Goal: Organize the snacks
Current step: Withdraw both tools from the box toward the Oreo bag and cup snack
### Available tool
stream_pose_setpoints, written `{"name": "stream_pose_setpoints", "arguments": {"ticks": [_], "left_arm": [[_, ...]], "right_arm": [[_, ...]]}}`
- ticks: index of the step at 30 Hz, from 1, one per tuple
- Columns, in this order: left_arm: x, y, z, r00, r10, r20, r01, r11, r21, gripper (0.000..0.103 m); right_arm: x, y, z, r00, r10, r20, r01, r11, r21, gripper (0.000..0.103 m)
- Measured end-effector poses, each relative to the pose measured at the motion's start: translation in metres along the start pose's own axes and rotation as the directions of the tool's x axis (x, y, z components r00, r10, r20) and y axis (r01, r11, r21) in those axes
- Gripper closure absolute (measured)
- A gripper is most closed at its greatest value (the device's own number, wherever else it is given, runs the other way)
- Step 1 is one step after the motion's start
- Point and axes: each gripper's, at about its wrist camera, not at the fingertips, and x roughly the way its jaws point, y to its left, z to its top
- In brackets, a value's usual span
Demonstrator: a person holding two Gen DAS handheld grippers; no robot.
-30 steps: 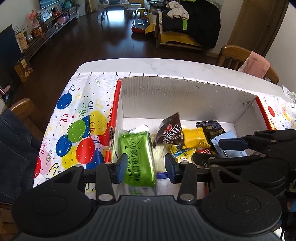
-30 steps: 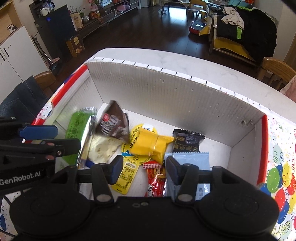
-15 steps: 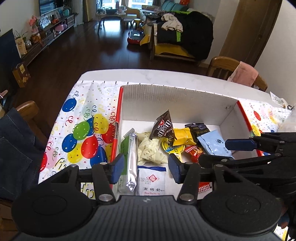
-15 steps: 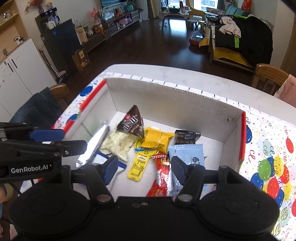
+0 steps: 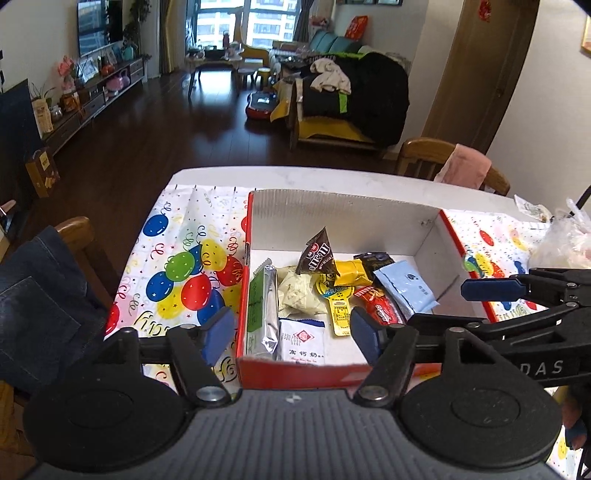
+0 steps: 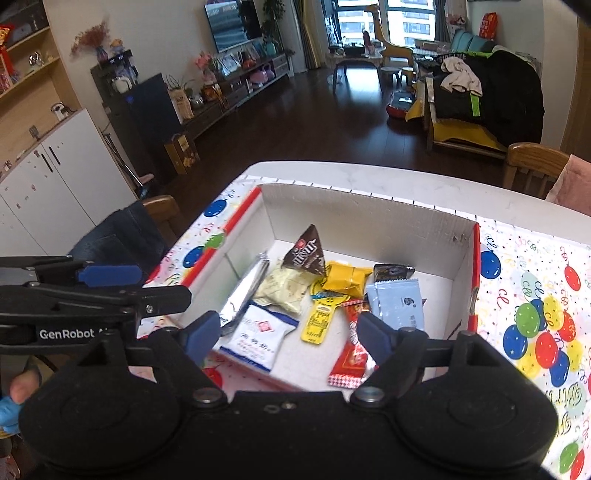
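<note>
Balloon tablecloth (image 5: 177,273) | box (image 5: 343,206): snacks | left gripper (image 5: 291,330), right gripper (image 6: 286,332) opening, empty

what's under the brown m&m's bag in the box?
The brown M&M's bag leans over a pale cream packet and a yellow wrapped snack, with the yellow tag-shaped packet in front. What lies directly beneath it is covered.

This is a home, in the big room where a family sits and eats. A TV (image 6: 232,23) hangs on the wall above a long low cabinet (image 6: 236,90) with flowers and photos. A sofa (image 5: 334,43) sits by the window. Clothes are piled on an armchair (image 5: 354,96). Wooden chairs (image 5: 436,155) stand around a white table (image 5: 295,177) with a balloon tablecloth (image 5: 181,266).
</note>
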Motion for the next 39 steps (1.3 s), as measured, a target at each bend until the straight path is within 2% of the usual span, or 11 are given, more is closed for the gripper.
{"name": "stream_pose_setpoints", "arguments": {"ticks": [4, 8, 16, 17, 18, 29, 39], "left_arm": [[-0.018, 0.004, -0.010, 0.999, -0.023, 0.032, 0.023, 1.000, 0.002, 0.032], [-0.035, 0.007, -0.023, 0.998, -0.025, 0.055, 0.025, 1.000, 0.015, 0.025], [-0.060, 0.008, -0.053, 0.997, -0.047, 0.065, 0.044, 0.998, 0.050, 0.025], [-0.063, 0.008, -0.057, 0.997, -0.051, 0.063, 0.047, 0.998, 0.052, 0.025], [-0.066, 0.009, -0.062, 0.997, -0.055, 0.061, 0.052, 0.997, 0.054, 0.025], [-0.087, 0.027, -0.108, 0.997, -0.070, 0.025, 0.070, 0.997, 0.016, 0.022], [-0.086, 0.035, -0.148, 0.997, -0.079, -0.024, 0.079, 0.997, 0.000, 0.017]], "right_arm": [[-0.014, 0.006, -0.010, 1.000, 0.007, 0.022, -0.007, 1.000, 0.002, 0.020], [-0.025, 0.014, -0.021, 0.999, 0.019, 0.034, -0.019, 1.000, 0.002, 0.020], [-0.041, 0.032, -0.044, 0.998, 0.043, 0.037, -0.042, 0.999, -0.006, 0.016], [-0.042, 0.034, -0.047, 0.998, 0.044, 0.038, -0.044, 0.999, -0.004, 0.009], [-0.044, 0.036, -0.051, 0.998, 0.046, 0.044, -0.046, 0.999, 0.000, 0.008], [-0.048, 0.048, -0.086, 0.999, 0.044, 0.005, -0.044, 0.998, 0.040, 0.003], [-0.034, 0.050, -0.120, 0.996, 0.071, -0.052, -0.063, 0.987, 0.145, 0.002]]}}
